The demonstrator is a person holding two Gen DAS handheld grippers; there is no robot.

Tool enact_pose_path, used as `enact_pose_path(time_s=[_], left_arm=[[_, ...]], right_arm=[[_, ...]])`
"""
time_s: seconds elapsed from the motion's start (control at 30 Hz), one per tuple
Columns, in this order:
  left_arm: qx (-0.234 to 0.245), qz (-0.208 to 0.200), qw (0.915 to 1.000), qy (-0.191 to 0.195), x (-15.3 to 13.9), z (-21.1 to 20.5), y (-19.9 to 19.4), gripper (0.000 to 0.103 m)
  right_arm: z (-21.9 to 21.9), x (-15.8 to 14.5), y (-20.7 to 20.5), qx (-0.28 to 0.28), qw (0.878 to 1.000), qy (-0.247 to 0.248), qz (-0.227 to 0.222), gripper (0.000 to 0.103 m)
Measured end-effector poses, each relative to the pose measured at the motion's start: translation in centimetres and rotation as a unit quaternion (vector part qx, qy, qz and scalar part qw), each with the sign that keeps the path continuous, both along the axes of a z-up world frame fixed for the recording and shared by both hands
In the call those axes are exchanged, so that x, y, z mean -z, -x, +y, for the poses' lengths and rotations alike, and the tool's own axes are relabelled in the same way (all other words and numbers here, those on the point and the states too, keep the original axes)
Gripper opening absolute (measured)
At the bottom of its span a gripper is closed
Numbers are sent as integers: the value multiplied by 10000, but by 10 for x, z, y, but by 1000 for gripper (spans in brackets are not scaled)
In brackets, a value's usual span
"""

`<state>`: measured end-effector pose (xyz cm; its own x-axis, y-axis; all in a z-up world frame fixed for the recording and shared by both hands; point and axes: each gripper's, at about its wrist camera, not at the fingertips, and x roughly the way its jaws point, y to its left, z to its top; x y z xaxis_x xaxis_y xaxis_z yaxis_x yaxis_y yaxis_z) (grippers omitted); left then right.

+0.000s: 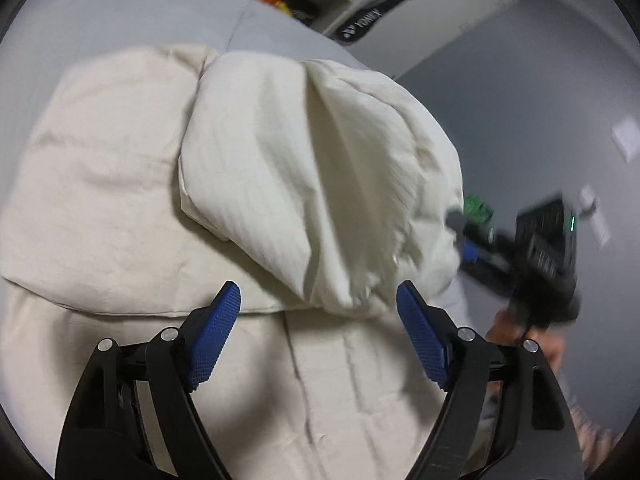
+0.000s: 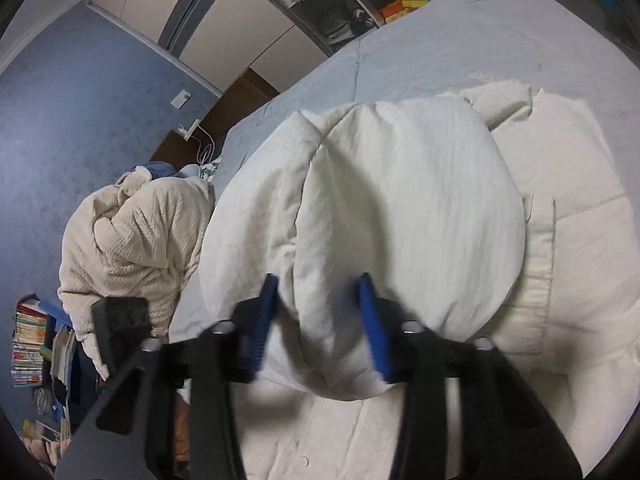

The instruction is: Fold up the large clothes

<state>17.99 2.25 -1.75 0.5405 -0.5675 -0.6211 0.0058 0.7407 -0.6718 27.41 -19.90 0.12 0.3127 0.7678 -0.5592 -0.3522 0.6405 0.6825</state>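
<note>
A large cream-white garment [image 1: 120,184] lies spread on a bed. A folded-over part of it [image 1: 304,168] billows up above the flat layer. My left gripper [image 1: 318,300] is open and empty, hovering just short of that raised fold. My right gripper [image 2: 320,296] has its blue pads [image 2: 370,320] on either side of a bunched fold of the garment [image 2: 400,208] and holds it lifted. The right gripper also shows in the left wrist view [image 1: 532,248], blurred, at the fold's right edge.
The bed has a pale grey cover [image 2: 440,40]. A cream textured blanket [image 2: 132,240] is heaped at the bed's left side. Stacked books [image 2: 30,344] stand low left. Open wardrobe shelves [image 2: 344,12] stand beyond the bed. A blue-grey wall [image 1: 520,100] is at right.
</note>
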Motion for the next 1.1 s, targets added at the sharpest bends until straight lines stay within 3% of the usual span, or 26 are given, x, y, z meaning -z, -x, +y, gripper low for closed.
enact_pose_path(time_s=[0.13,0.23,0.3,0.43,0.57,0.63,0.73,0.83,0.9,0.97,1.1], left_arm=[[-265,460,9965,653,25,11,-25,77],[-465,560,9915,1082,36,17,-40,76],[-557,512,9894,1243,35,17,-53,65],[-418,98,9910,1264,13,16,-80,17],[-127,-523,9926,1089,-26,20,-99,16],[-51,-583,9923,1096,-30,25,-97,16],[-90,-278,9933,1122,-5,36,-84,17],[-377,243,9932,1076,39,46,-58,19],[-557,334,9904,1222,56,55,-41,21],[-647,290,9897,1244,57,59,-28,24],[-599,32,9967,542,25,48,-11,39]], right_arm=[[-3,10,7,-42,9999,-118,66,24],[-2,11,7,-109,9998,-171,28,18],[-1,12,8,-170,9997,-144,-34,14],[-1,16,10,-245,9995,-195,-48,11],[1,18,13,-353,9990,-260,-59,10],[4,20,13,-377,9989,-274,-43,10],[8,25,13,-347,9990,-272,42,9],[10,36,16,-393,9988,-255,160,9],[12,44,19,-478,9985,-174,225,9],[13,51,23,-524,9983,-68,261,9],[6,55,23,-427,9983,-172,353,9]])
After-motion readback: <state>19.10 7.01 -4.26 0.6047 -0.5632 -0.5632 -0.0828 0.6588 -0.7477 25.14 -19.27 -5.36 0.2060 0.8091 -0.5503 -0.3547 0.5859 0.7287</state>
